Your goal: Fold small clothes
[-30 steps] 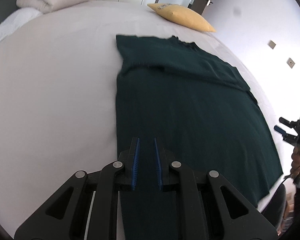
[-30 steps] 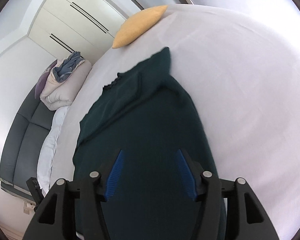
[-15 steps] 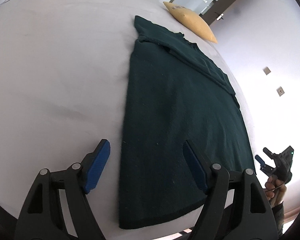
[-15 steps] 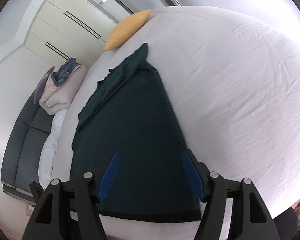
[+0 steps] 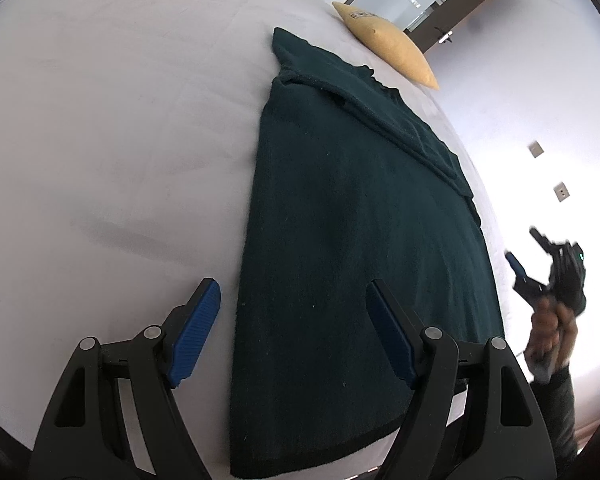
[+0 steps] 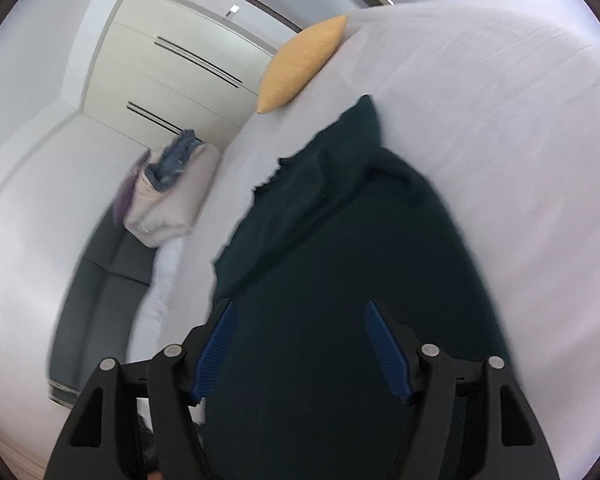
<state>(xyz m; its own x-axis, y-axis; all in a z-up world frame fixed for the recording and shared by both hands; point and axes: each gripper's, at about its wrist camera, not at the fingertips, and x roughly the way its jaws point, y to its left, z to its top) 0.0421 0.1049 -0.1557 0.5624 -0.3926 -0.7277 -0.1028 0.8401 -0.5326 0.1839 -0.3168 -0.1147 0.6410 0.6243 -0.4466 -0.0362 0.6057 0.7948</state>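
A dark green garment [image 5: 352, 240] lies flat on the white bed [image 5: 100, 140], sleeves folded in near its far end, hem at the bed's near edge. My left gripper [image 5: 294, 296] is open and empty, above the garment's near left edge. My right gripper [image 6: 300, 320] is open and empty, above the garment [image 6: 340, 280] near its other side. The right gripper also shows in the left wrist view [image 5: 524, 256], off the bed's right side, held by a hand.
A yellow pillow [image 5: 384, 48] lies at the far end of the bed, also in the right wrist view [image 6: 304, 60]. Folded bedding [image 6: 168, 196] sits on a grey sofa [image 6: 100, 272] beside the bed. Cabinets [image 6: 172, 72] stand behind.
My left gripper opened, let go of the garment's hem and drew back. The garment now lies flat. My right gripper stayed open and shifted over the garment; its view is blurred.
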